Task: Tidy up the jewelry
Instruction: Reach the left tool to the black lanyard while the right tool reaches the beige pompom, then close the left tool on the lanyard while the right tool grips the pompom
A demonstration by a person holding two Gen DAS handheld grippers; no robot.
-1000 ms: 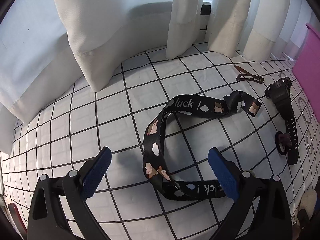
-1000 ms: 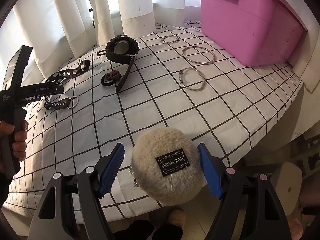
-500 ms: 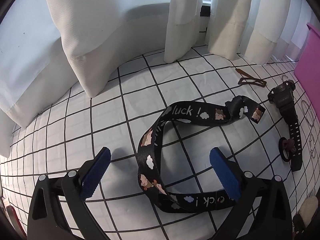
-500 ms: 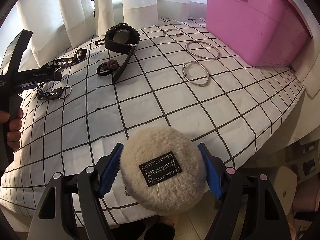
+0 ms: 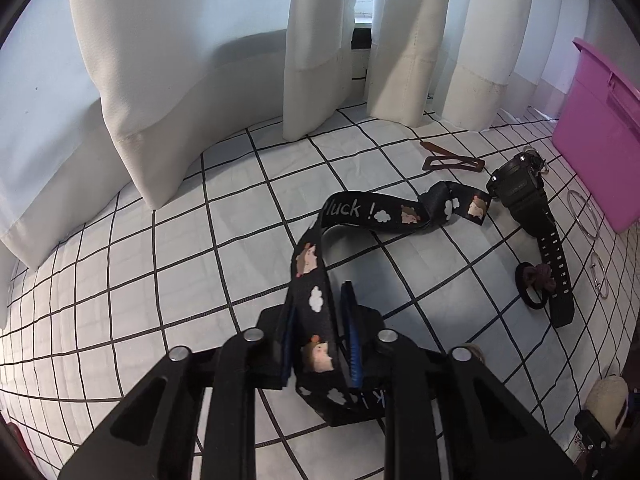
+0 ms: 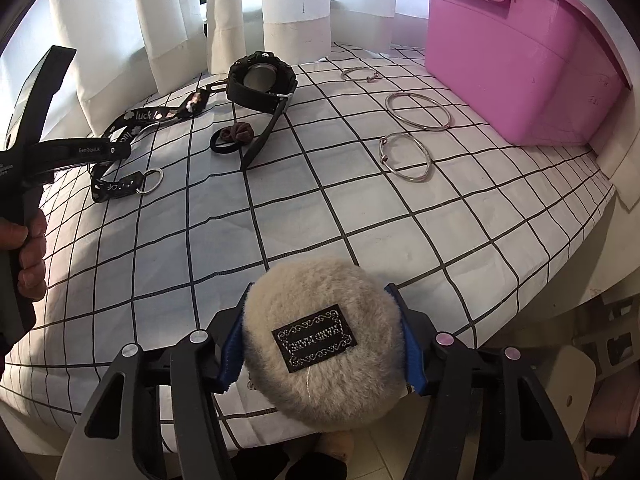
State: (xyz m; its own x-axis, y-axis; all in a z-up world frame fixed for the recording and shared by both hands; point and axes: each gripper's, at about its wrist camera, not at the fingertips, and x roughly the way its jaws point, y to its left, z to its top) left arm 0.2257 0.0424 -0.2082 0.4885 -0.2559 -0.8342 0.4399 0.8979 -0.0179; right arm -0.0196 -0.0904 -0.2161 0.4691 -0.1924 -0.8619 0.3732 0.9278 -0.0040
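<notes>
My left gripper (image 5: 318,340) is shut on a black lanyard (image 5: 360,212) printed with "luck !" and cartoon animals; the rest of it trails away over the checked cloth. The lanyard (image 6: 132,120) and its key ring also show in the right wrist view, beside the left gripper's body (image 6: 76,152). My right gripper (image 6: 320,354) is shut on a round beige fluffy pouch (image 6: 320,344) with a black label, at the table's near edge. A pink storage box (image 6: 516,52) stands at the far right.
A black watch (image 6: 260,80), a dark hair tie (image 6: 232,138) and three silver bangles (image 6: 418,112) lie on the checked tablecloth (image 6: 320,220). A brown clip (image 5: 452,162) lies near the white curtains (image 5: 312,48). The table edge drops off at the right and front.
My left gripper moved forward and closed on the lanyard, lifting its near part. My right gripper closed on the fluffy pouch and moved a little forward over the table.
</notes>
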